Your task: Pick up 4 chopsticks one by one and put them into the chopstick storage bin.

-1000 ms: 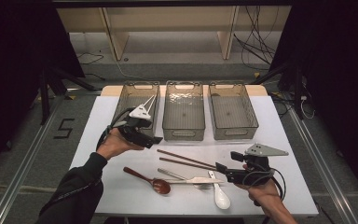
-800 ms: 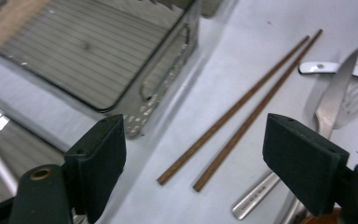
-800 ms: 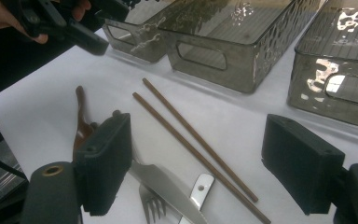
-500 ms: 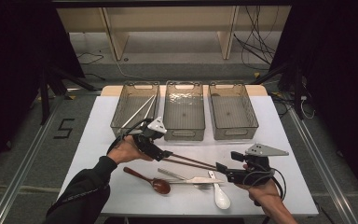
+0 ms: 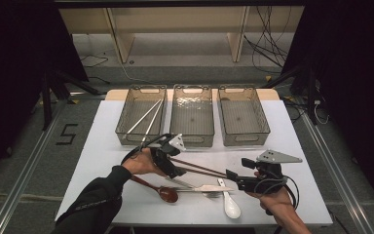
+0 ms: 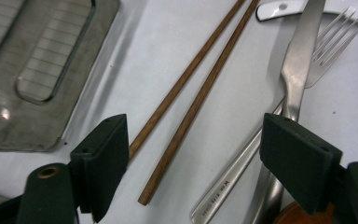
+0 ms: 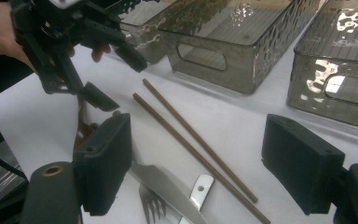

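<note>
Left gripper jaws spread, just been closing a little, nothing pinched; straddling the near ends of the brown chopsticks, pads clear of both. Chopsticks flat on the table, just in front of the middle bin. Right gripper spread wide, empty, at their far ends.

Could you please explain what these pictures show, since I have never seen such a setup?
A person stands at a white table with a hand-held two-jaw gripper in each hand. One camera looks down from above; one rides on each gripper, looking along its black jaws.

The left gripper, jaws open and just closing a little, hangs over two brown chopsticks, nothing between its pads. The right gripper is open and empty.

Also lying there: a knife, a fork, a white spoon and a brown spoon. Behind stand three clear bins; the left bin holds two pale chopsticks.
</note>
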`<act>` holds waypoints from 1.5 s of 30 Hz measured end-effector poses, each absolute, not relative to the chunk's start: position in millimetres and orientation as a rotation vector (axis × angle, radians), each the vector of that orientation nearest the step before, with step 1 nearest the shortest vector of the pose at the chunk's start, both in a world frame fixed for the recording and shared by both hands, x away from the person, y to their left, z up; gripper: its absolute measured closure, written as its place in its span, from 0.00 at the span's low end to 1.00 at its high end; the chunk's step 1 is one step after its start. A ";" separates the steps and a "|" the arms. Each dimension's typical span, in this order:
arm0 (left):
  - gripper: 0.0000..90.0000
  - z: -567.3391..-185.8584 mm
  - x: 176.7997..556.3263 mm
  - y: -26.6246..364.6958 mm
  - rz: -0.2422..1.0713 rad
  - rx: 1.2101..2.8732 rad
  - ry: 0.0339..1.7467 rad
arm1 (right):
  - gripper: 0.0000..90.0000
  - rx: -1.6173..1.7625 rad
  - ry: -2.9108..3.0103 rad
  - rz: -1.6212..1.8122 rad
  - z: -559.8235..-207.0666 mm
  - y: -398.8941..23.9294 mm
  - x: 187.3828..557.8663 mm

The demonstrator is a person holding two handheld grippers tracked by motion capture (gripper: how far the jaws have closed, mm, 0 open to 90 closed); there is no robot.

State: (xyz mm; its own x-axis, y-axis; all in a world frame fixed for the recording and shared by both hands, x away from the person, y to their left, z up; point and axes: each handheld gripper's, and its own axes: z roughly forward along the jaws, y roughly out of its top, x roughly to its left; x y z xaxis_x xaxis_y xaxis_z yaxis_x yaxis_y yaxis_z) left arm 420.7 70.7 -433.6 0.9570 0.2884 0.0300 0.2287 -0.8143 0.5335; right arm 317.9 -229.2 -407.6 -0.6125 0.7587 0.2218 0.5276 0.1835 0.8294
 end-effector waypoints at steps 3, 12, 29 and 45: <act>0.33 -438.4 422.8 68.5 0.149 2.591 0.351 | 0.28 1.237 2.219 1.398 -407.5 -229.3 317.9; 0.50 -453.0 429.8 62.3 0.149 2.673 0.297 | 0.28 1.232 2.221 1.401 -407.3 -229.2 317.7; 0.70 -464.7 438.9 56.4 0.090 2.747 0.278 | 0.28 1.232 2.220 1.404 -407.2 -229.8 317.8; 0.87 -461.1 432.9 52.3 0.073 2.835 0.174 | 0.28 1.231 2.221 1.400 -407.1 -229.2 317.4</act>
State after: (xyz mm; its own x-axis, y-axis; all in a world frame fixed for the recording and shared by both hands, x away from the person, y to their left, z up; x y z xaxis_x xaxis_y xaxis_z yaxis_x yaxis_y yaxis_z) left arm 432.9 52.3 -461.1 0.9914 0.1271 0.0323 0.1118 -0.9479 0.2983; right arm 317.4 -229.2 -407.1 -0.6157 0.7567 0.2199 0.5249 0.1856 0.8307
